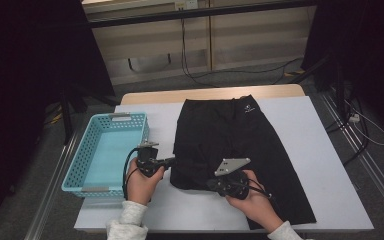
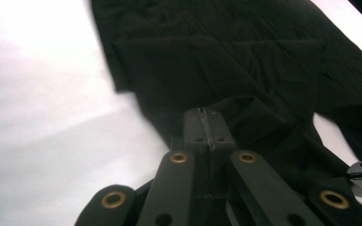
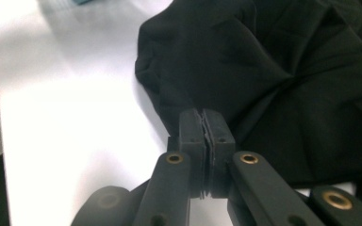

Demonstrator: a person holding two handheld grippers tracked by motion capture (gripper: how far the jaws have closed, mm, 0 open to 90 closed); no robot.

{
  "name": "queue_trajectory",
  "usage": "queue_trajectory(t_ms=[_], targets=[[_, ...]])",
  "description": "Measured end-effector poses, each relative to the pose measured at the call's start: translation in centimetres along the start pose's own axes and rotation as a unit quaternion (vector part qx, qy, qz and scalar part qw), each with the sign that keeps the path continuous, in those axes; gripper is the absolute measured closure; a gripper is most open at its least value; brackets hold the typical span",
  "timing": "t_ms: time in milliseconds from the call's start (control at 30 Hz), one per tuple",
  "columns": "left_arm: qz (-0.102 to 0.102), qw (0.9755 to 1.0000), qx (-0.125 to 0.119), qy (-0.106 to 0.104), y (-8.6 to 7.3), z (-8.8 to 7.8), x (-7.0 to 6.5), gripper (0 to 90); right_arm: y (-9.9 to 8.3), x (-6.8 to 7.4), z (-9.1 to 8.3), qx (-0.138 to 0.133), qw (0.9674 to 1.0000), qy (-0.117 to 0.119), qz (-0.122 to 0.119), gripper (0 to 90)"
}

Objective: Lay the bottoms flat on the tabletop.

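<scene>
One black garment point(image 1: 240, 150) lies spread on the white table point(image 1: 325, 165), and one turquoise perforated basket point(image 1: 82, 167) stands just left of it. Two grippers are in use, one per hand. The left gripper point(image 1: 172, 161) sits at the garment's near left edge; the right gripper point(image 1: 211, 184) sits at the folded near hem. The high view shows both hands, both grippers, the basket and a small white logo point(image 1: 248, 108) near the garment's far edge. The left gripper view presents the left gripper point(image 2: 206, 123) with jaws pressed together on a ridge of the fabric. The right gripper view presents the right gripper point(image 3: 204, 125) likewise clenched, pinching a bunched fold of the garment point(image 3: 245, 61) above the table.
</scene>
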State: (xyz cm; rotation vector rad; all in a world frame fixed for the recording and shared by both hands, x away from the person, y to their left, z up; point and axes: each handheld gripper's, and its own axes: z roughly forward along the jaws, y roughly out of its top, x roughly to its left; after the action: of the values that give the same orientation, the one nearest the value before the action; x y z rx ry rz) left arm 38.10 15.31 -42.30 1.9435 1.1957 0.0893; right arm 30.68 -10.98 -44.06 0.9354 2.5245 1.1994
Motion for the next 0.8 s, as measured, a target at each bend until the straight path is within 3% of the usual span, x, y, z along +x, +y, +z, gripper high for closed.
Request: queue_trajectory(t_ms=[167,200,333,433,567,800], targets=[[0.008,0.9998,0.016,-0.008,-0.4,0.0,-0.7,89.4,-1.1,0.6,-0.4,0.015,0.9999,0.003,-0.005,89.7],[0.009,0.9997,0.021,-0.009,-0.6,0.0,-0.9,89.4,-1.4,0.9,-0.3,0.030,0.9993,-0.005,-0.019,89.7],[0.012,0.9995,0.027,-0.003,-1.1,-0.2,-0.8,88.5,-1.3,1.1,-0.4,0.031,0.9993,-0.005,-0.022,89.8],[0.012,0.9997,0.023,-0.001,-1.1,-0.3,-0.7,81.3,-1.3,0.9,-0.4,0.031,0.9991,-0.020,-0.023,89.7],[0.021,0.9994,0.026,-0.002,-1.3,0.0,-0.8,68.2,-1.6,-0.2,-0.7,0.031,0.9990,-0.033,-0.002,89.6],[0.035,0.9990,0.028,0.002,-1.5,0.1,-0.8,53.1,-1.9,-0.5,-0.7,0.035,0.9990,-0.029,0.003,89.2]])
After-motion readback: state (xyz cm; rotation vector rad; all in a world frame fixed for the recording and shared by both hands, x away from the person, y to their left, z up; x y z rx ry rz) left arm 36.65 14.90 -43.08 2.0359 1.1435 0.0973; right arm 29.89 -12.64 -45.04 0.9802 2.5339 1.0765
